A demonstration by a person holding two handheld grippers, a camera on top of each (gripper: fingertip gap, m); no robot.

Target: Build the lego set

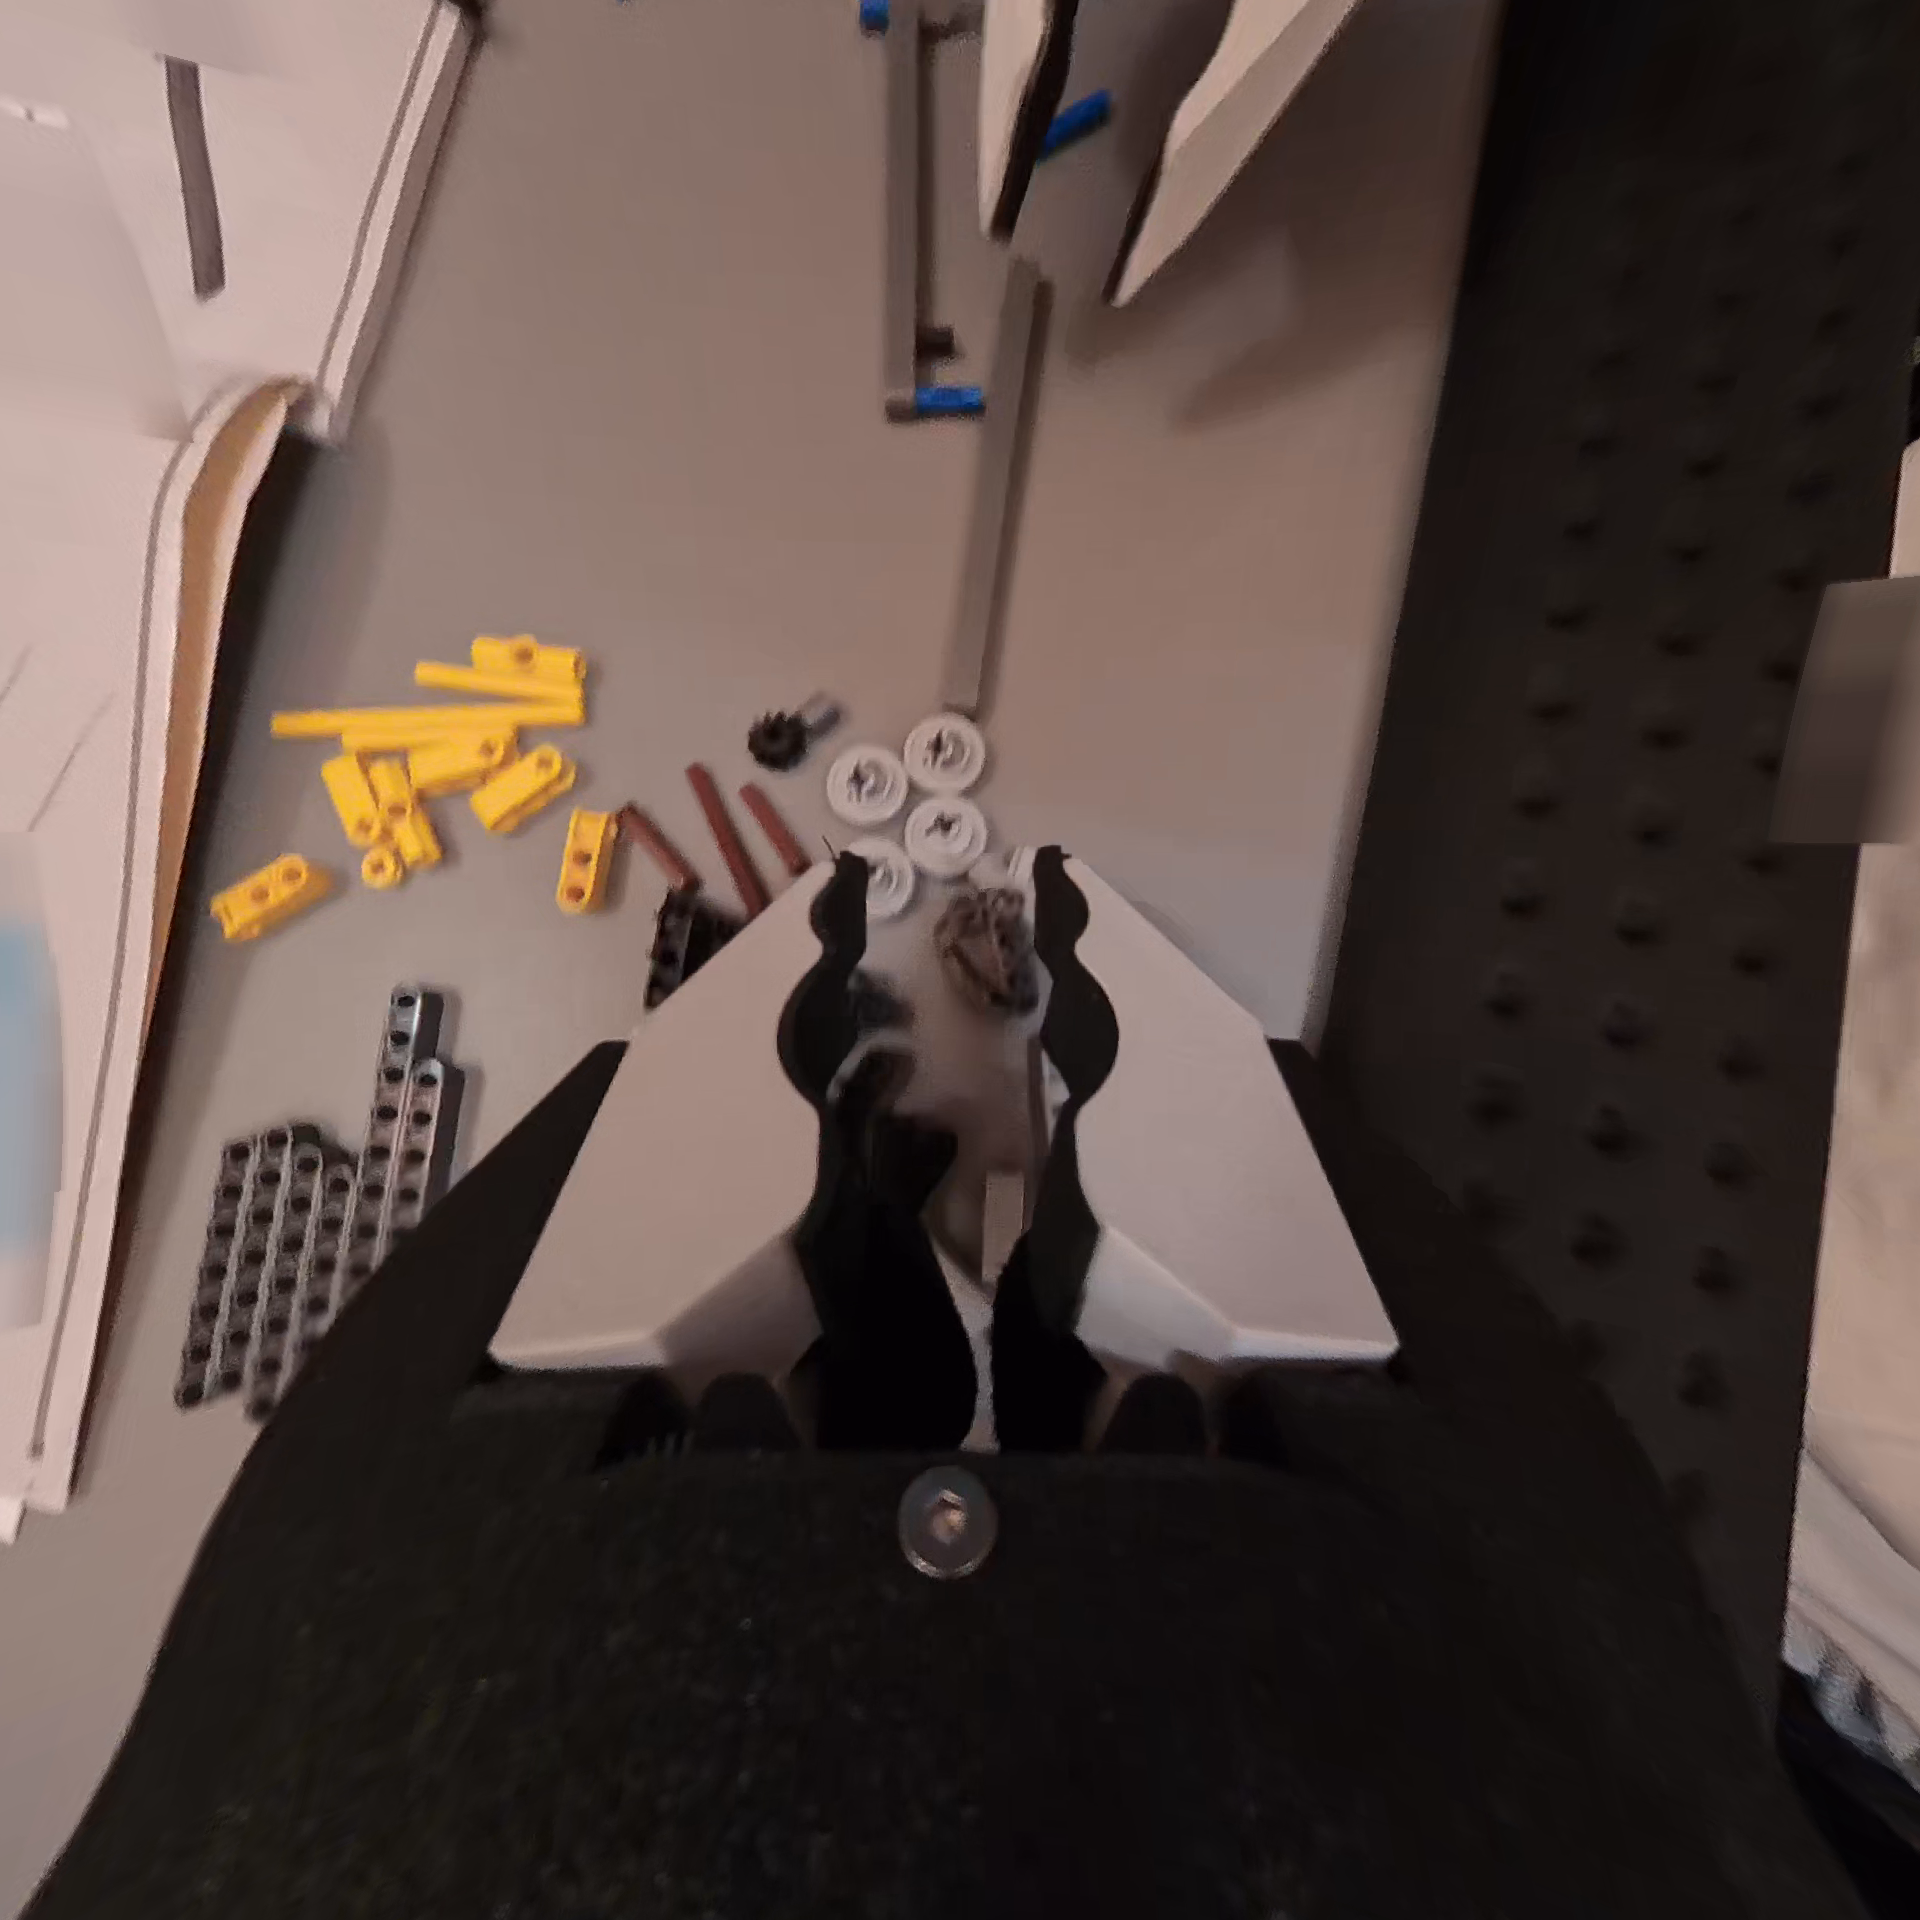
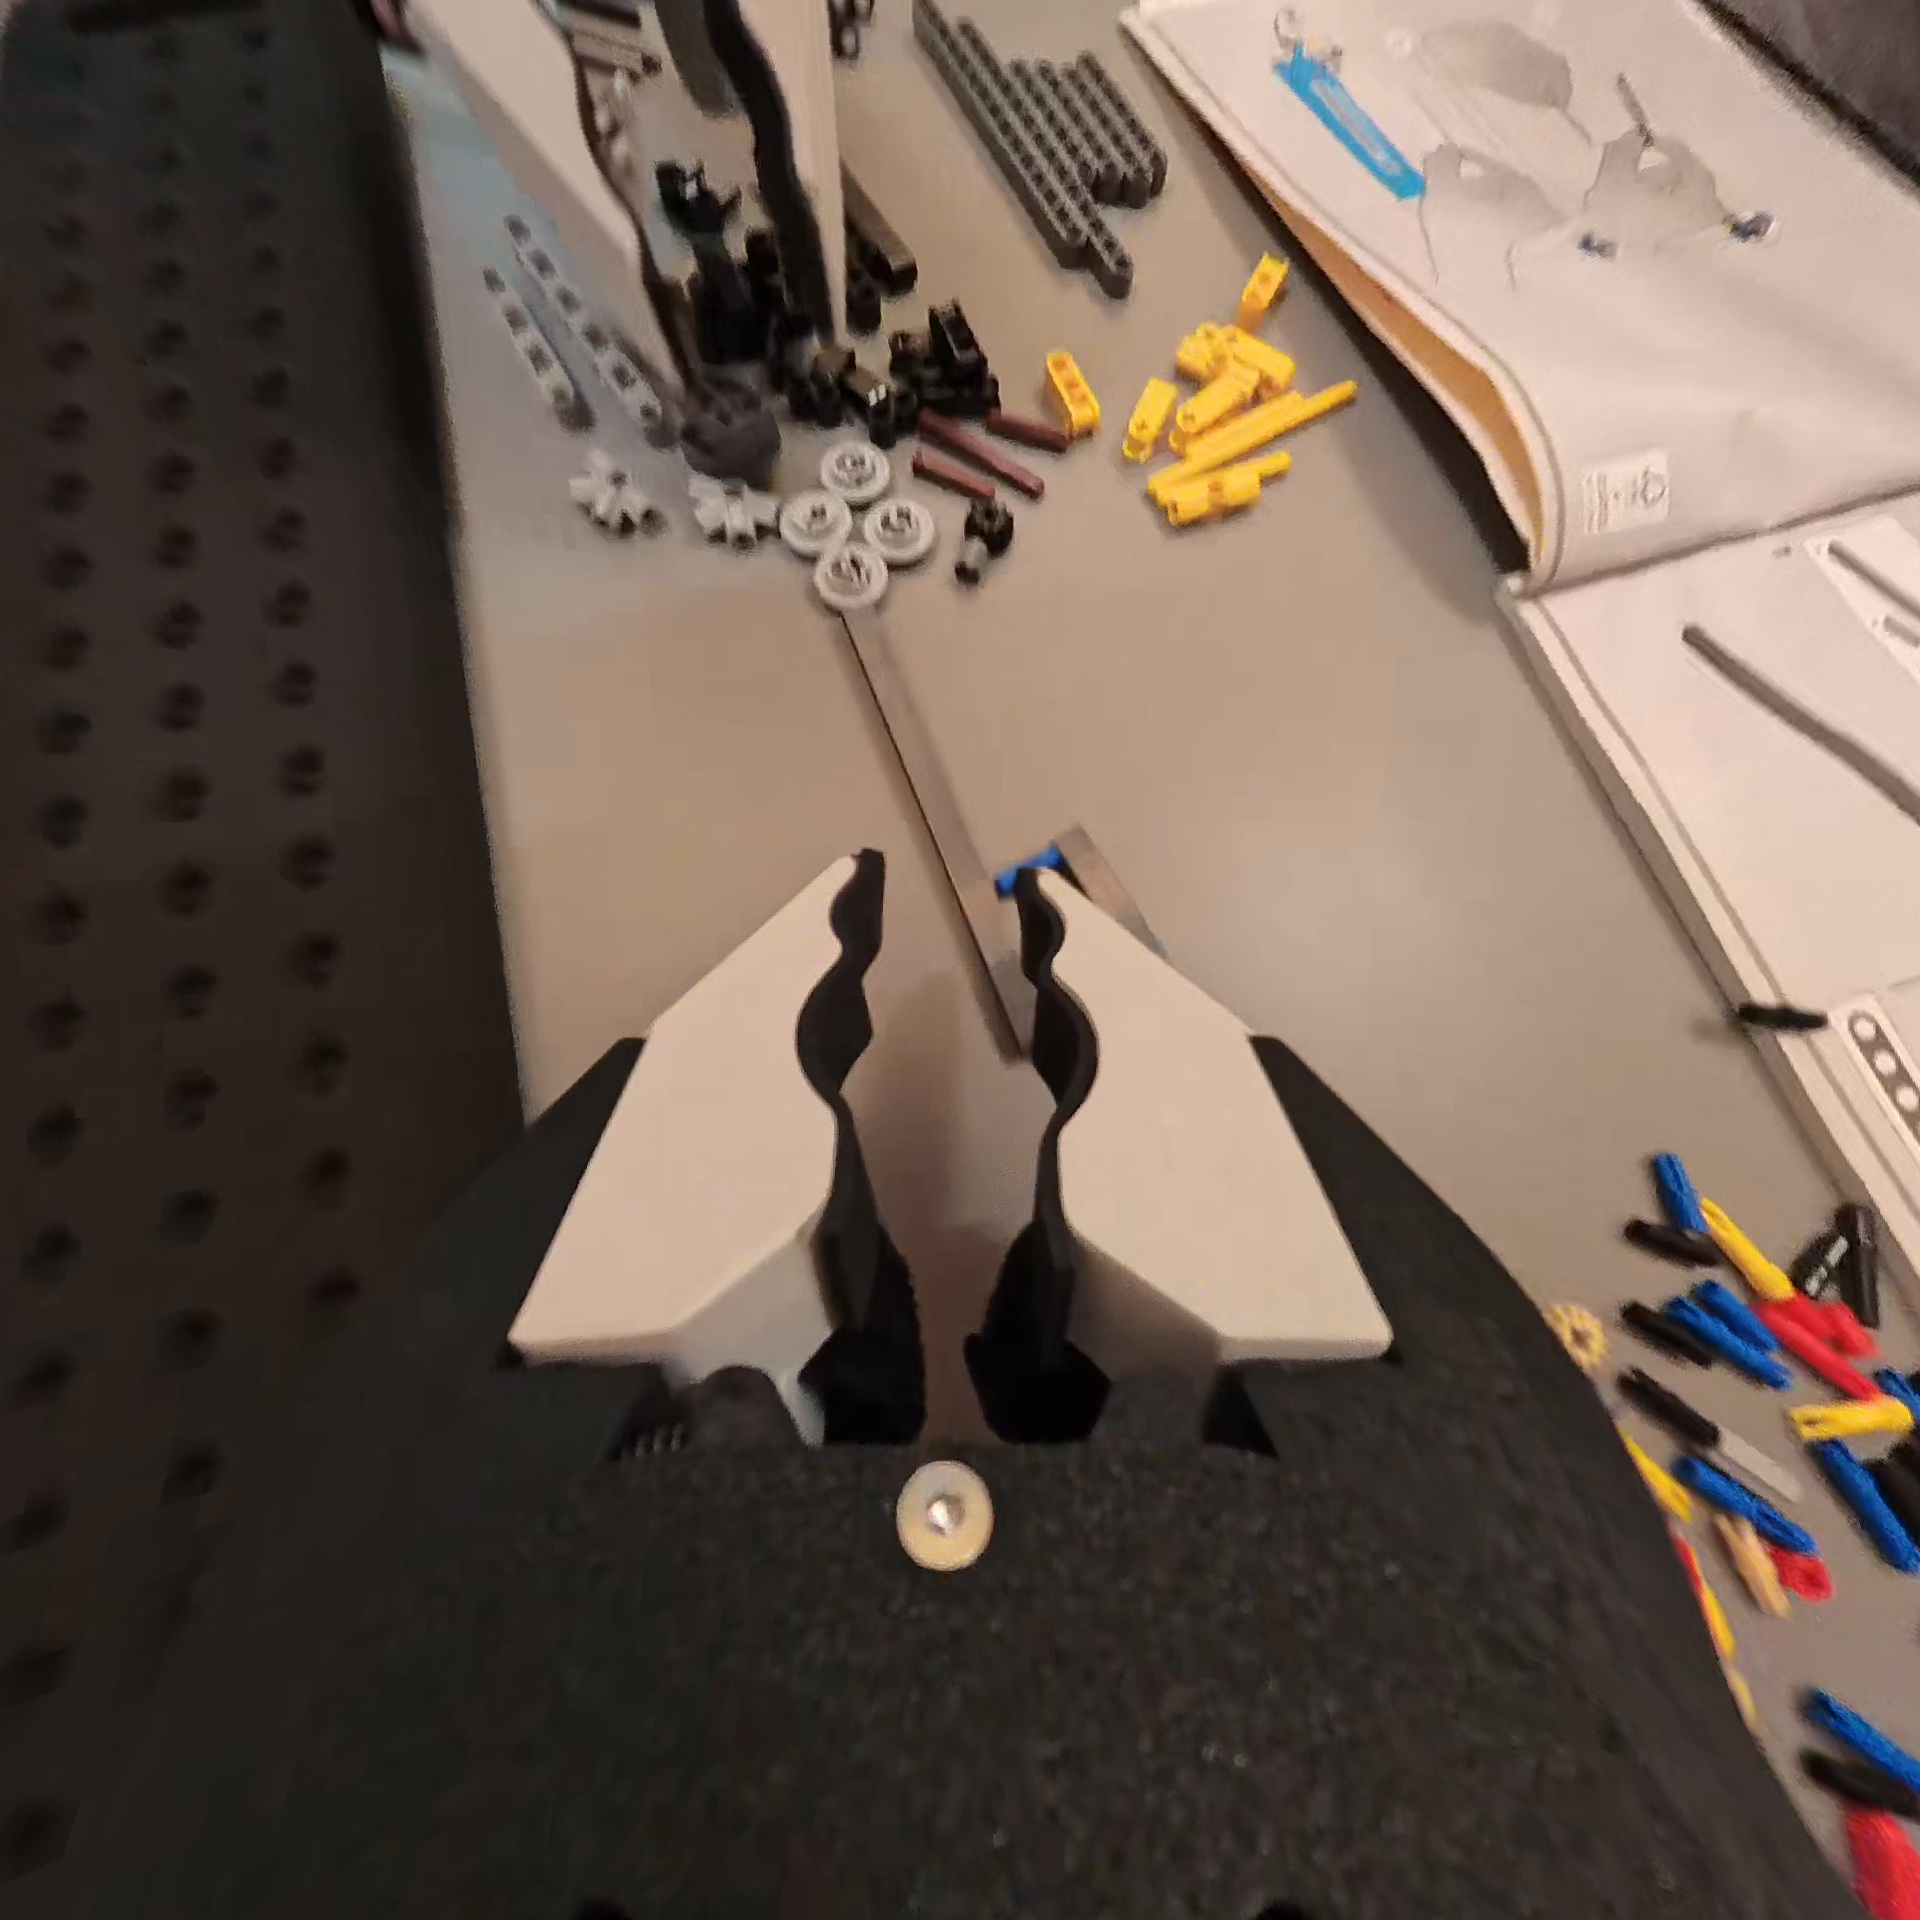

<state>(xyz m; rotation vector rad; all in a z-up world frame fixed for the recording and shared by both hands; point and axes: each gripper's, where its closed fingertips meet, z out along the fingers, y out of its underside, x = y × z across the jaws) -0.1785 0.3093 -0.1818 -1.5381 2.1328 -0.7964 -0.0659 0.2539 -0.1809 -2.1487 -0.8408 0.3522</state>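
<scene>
Grey worktop (image 2: 1299,748) carried the lego in sorted heaps. The left claw (image 1: 948,854) hung over the small parts with its jaws a modest gap apart and nothing gripped; a grey gear (image 1: 982,940) lay on the worktop between its fingers, and four white pulleys (image 1: 914,805) sat just past and left of its tips. Three brown axles (image 1: 727,831) lay left of those, then a heap of yellow pieces (image 1: 436,758) farther left, and dark holed beams (image 1: 301,1226) beside the claw's left flank. A long grey beam (image 1: 997,488) ran away ahead of the tips, and a second one with a blue pin (image 1: 948,397) lay just left of its far end. An open booklet (image 1: 94,520) lay well off to the left.

The right claw (image 2: 948,871) was likewise part-open and empty, poised low over the near end of the long grey beam (image 2: 935,810), which passed between its fingers. A blue pin (image 2: 1023,864) showed at its right tip. Loose coloured pins (image 2: 1766,1382) lay well to its right. A black studded board (image 2: 187,727) ran along its left side. The left claw showed far ahead.
</scene>
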